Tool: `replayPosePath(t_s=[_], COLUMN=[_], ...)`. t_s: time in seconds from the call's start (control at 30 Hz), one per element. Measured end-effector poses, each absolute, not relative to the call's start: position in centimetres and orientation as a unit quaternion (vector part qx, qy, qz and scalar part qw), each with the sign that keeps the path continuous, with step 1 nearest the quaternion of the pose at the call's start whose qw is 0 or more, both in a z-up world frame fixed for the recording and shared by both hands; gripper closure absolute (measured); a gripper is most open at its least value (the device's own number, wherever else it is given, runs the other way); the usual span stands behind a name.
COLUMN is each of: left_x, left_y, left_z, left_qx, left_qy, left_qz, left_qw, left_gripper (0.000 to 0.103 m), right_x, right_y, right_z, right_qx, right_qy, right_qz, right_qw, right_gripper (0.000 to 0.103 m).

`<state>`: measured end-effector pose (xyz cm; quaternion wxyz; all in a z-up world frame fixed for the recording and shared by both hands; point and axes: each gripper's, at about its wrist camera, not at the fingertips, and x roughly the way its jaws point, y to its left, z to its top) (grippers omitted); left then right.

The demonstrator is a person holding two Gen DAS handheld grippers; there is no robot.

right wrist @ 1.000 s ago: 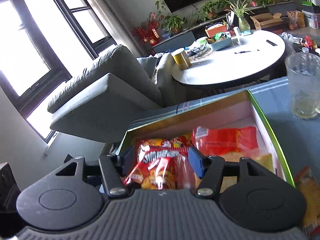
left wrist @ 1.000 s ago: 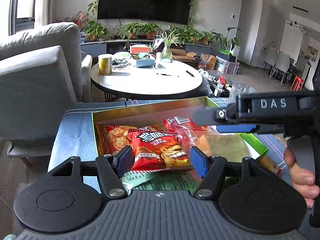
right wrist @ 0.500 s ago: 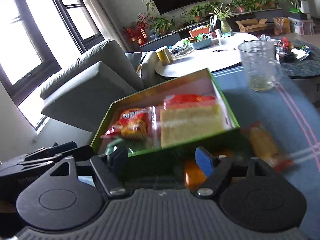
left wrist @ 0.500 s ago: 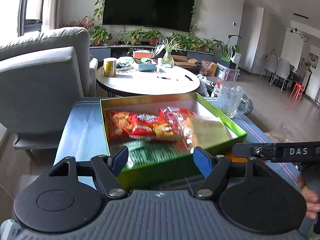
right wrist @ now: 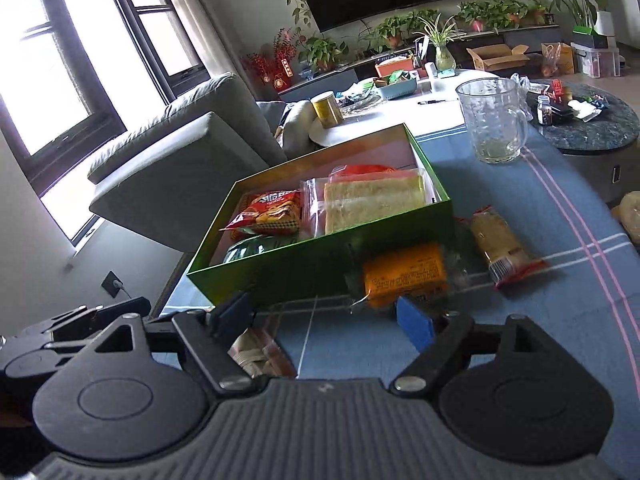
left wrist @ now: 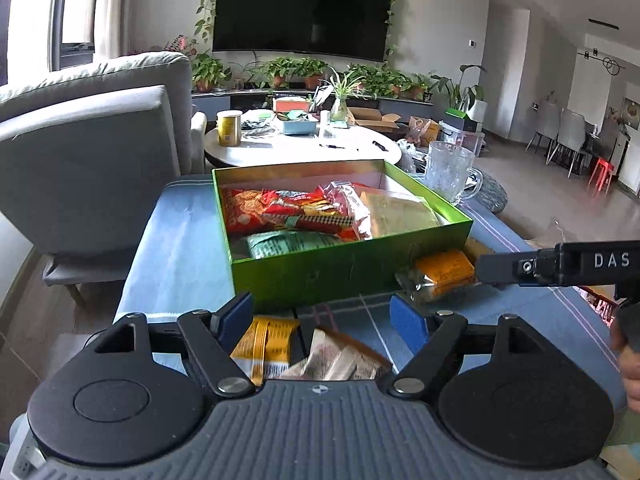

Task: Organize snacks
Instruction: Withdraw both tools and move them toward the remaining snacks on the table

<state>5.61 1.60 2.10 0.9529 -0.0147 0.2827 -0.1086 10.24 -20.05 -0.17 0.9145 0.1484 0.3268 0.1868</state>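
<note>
Left tool [left wrist: 324, 318]: released, blue pads spread wide, nothing between them; it hovers low over the near end of the blue cloth-covered tabletop [left wrist: 180, 264].
Right tool [right wrist: 326, 314]: also released and empty, jaws wide apart, just short of the green rectangular cardboard box [right wrist: 320, 258].
Box contents: red crinkly snack bags [left wrist: 280, 210], a dark green packet [left wrist: 296, 242] and a clear zip bag of pale sliced cake [right wrist: 372, 200] lie inside.
Loose snacks: an orange block in clear wrap [right wrist: 406, 274] lies against the box's near right corner; a long pale bread stick in clear film [right wrist: 500, 246] lies just beside it, further right; a yellow-and-white foil sachet [left wrist: 266, 342] and a brown-beige wrapped bar [left wrist: 340, 360] lie at the near edge.
Handling: all look light. The film and foil seem slippery and crackly, and the cake and bread are probably soft and easily crushed. The orange block looks firmest, so pinching across its short sides at mid-length seems best.
Relation to tools: the orange block sits just ahead of the right tool's right pad [right wrist: 414, 322], slightly off its centreline; the sachet and bar lie beneath the left tool's open jaws.
Bystander: a clear glass jug [right wrist: 494, 120] stands well beyond the box.
</note>
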Motion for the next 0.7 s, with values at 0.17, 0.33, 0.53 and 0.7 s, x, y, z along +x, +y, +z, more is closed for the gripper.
replayPosePath(t_s=[0.17, 0.33, 0.53, 0.7], left_x=[4.0, 2.5, 1.4, 0.8], left_y=[2.4, 3.6, 5.4, 6.5], left_z=[1.9, 1.7, 1.0, -0.1], left_qx=[-0.017, -0.021, -0.029, -0.035], left_qy=[0.281, 0.275, 0.279, 0.291], left_qz=[-0.094, -0.077, -0.049, -0.038], left_qw=[0.955, 0.958, 0.959, 0.955], left_gripper=[0.026, 0.025, 0.021, 0.021], right_x=[9.1, 8.0, 7.1, 6.6], right_y=[-19.6, -19.3, -18.6, -18.0], right_z=[0.0, 0.0, 0.0, -0.1], right_qx=[0.144, 0.137, 0.129, 0.12], right_qy=[0.325, 0.326, 0.329, 0.332], right_qz=[0.183, 0.181, 0.181, 0.183], right_qw=[0.917, 0.918, 0.918, 0.918], right_gripper=[0.012, 0.011, 0.009, 0.009])
